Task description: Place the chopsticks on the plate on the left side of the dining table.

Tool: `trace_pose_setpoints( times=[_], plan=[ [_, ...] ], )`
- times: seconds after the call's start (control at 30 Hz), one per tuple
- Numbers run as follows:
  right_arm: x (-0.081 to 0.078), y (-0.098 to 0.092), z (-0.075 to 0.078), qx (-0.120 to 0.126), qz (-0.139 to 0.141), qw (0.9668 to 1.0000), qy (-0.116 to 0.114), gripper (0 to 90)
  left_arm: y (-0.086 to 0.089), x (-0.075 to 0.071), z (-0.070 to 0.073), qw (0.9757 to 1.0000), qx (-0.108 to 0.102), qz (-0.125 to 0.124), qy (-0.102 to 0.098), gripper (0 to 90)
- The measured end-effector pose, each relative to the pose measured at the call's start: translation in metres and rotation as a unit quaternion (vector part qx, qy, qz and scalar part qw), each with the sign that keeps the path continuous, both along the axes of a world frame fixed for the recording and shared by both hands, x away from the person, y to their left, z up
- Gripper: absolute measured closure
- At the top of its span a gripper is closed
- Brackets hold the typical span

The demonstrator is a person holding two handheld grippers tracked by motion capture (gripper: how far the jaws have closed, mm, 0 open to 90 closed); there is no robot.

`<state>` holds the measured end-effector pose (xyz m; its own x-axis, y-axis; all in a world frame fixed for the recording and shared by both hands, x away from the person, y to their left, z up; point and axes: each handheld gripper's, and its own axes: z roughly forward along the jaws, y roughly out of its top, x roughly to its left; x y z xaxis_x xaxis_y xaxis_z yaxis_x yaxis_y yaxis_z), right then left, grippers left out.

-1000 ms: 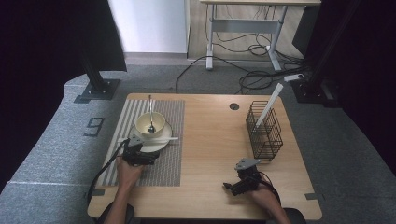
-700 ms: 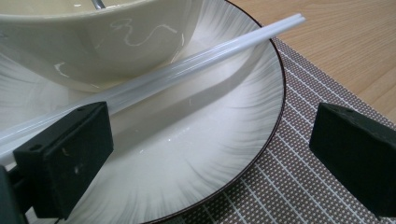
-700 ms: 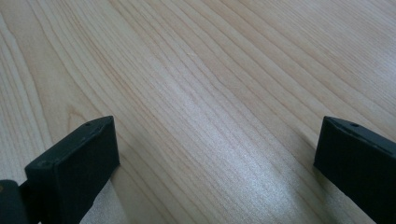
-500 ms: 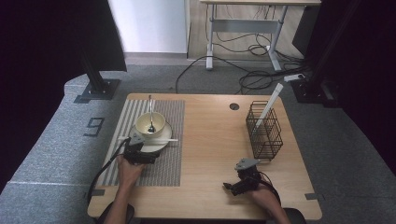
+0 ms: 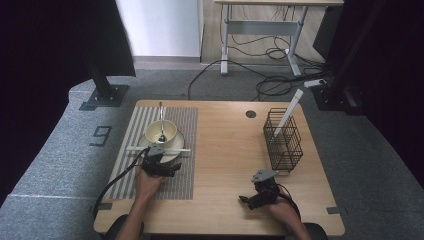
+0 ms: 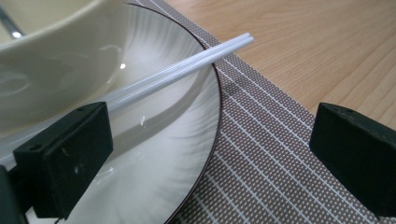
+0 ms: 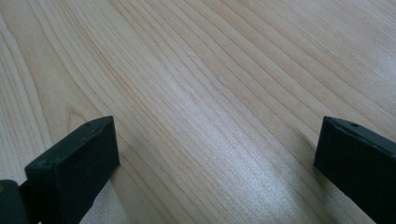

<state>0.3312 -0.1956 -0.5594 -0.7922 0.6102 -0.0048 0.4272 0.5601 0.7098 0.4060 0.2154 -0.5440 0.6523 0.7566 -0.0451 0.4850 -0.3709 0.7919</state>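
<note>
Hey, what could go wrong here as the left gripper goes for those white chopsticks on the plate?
The left gripper is open at the plate rim, and the chopsticks lie loosely across the plate against the bowl. Closing from here, one of its fingers might nudge the pair so they roll apart or slide off. It could also knock the plate, jostling the bowl and the spoon inside it.

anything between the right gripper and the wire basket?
No. In the high view, bare wooden table separates the right gripper from the wire basket.
</note>
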Motion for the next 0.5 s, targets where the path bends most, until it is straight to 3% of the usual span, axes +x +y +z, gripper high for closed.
trace_pose_setpoints(
  times=[0.37, 0.5],
  plan=[
    [0.0000, 0.0000, 0.0000, 0.000, 0.000, 1.0000, 0.000, 0.0, -0.0023, 0.0033, -0.0005, 1.0000, -0.005, -0.001, 0.000, 0.0],
    [0.0000, 0.0000, 0.0000, 0.000, 0.000, 1.0000, 0.000, 0.0, 0.0030, -0.0001, 0.0070, 0.9999, -0.009, 0.007, -0.008, 0.0]
  ],
)
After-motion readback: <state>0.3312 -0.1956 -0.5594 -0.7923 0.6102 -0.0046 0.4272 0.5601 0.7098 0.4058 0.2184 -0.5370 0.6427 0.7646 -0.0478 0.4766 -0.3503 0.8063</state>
